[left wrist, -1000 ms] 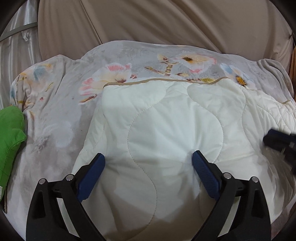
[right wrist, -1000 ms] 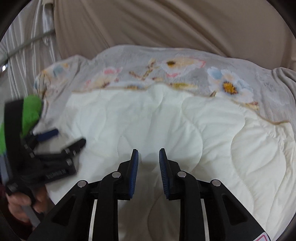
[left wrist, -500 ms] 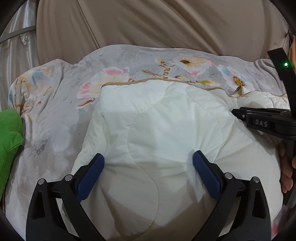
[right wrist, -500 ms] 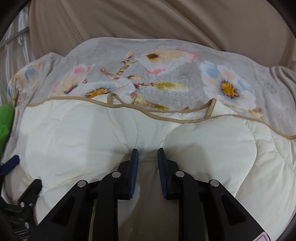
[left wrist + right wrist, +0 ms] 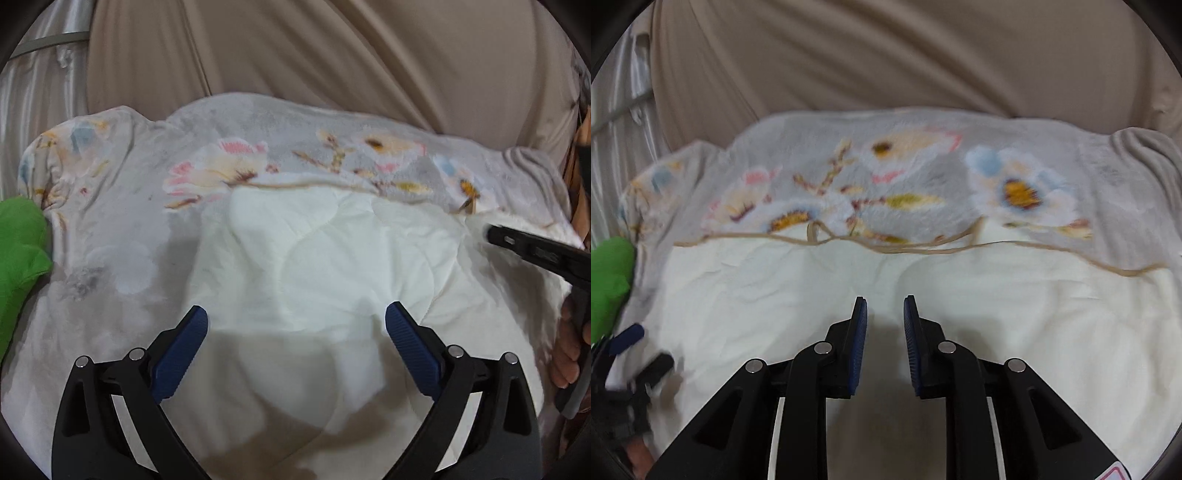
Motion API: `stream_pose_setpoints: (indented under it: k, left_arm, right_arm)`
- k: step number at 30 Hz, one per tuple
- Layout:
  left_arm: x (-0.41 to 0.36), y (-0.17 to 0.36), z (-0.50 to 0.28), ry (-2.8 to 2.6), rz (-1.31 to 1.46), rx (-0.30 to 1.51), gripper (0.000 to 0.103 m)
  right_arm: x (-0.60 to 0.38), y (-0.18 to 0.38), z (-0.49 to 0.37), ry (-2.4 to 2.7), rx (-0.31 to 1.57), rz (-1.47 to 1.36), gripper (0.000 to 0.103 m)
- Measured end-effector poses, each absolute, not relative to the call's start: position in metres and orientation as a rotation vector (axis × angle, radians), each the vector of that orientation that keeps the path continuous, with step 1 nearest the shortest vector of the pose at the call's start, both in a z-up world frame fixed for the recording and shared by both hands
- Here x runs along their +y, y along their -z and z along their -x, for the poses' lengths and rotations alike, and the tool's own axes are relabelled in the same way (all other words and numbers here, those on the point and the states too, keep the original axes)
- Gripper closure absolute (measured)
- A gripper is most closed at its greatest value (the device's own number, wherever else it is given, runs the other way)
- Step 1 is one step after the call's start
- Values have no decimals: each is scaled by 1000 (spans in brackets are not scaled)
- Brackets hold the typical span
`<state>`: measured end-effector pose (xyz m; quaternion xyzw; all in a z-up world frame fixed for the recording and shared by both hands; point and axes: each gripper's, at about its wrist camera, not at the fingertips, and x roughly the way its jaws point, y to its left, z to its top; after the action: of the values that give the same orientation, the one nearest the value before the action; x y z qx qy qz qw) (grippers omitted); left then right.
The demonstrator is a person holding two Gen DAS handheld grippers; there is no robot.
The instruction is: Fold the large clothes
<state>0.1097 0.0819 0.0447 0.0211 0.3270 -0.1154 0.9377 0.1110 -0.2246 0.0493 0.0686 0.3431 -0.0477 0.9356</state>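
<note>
A cream quilted cover [image 5: 332, 266] with tan piping lies spread on a grey floral blanket [image 5: 122, 221]. My left gripper [image 5: 295, 321] hangs over its near part, jaws wide open; the right fingertip [image 5: 397, 321] touches a pucker in the cloth, and nothing is held. In the right wrist view my right gripper [image 5: 885, 306] has its pads a narrow gap apart. Creases in the quilt [image 5: 1034, 314] run into that gap, so it looks pinched on a fold. The same gripper [image 5: 535, 251] shows at the left view's right edge. The left gripper [image 5: 628, 350] is a blur at lower left.
A bright green cloth [image 5: 18, 251] lies at the blanket's left edge. A beige draped fabric [image 5: 332, 55] rises behind the bed. A pale curtain and rail [image 5: 37, 74] stand far left. A person's hand [image 5: 569, 354] holds the right gripper's handle.
The right gripper swung in over the quilt, and the quilt's right side bunched up. The tan-piped edge came into the right wrist view. The left gripper drew back slightly, jaws unchanged.
</note>
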Motion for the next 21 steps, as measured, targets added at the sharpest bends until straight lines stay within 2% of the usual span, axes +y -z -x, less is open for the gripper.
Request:
stream_pose_setpoints:
  k: [3, 7, 10, 11, 14, 17, 21]
  left_arm:
    - [108, -57, -99, 226, -33, 664, 8]
    - [138, -52, -88, 246, 42, 717, 8]
    - [144, -37, -85, 248, 78, 771, 8]
    - [142, -30, -85, 241, 77, 788, 8]
    - [140, -5, -94, 213, 81, 843, 6]
    - [153, 1, -99, 226, 189, 891, 7]
    - [160, -13, -86, 189, 197, 851, 8]
  right_arm:
    - [-266, -61, -57, 179, 702, -145, 81]
    - [-336, -43, -2, 260, 748, -287, 81]
    - [-373, -18, -4, 230, 785, -417, 89]
    - [-375, -12, -9, 234, 790, -422, 93]
    - [-371, -4, -30, 270, 791, -387, 93]
    - [-349, -26, -36, 333, 775, -324, 86]
    - [-290, -61, -39, 111, 703, -294, 86]
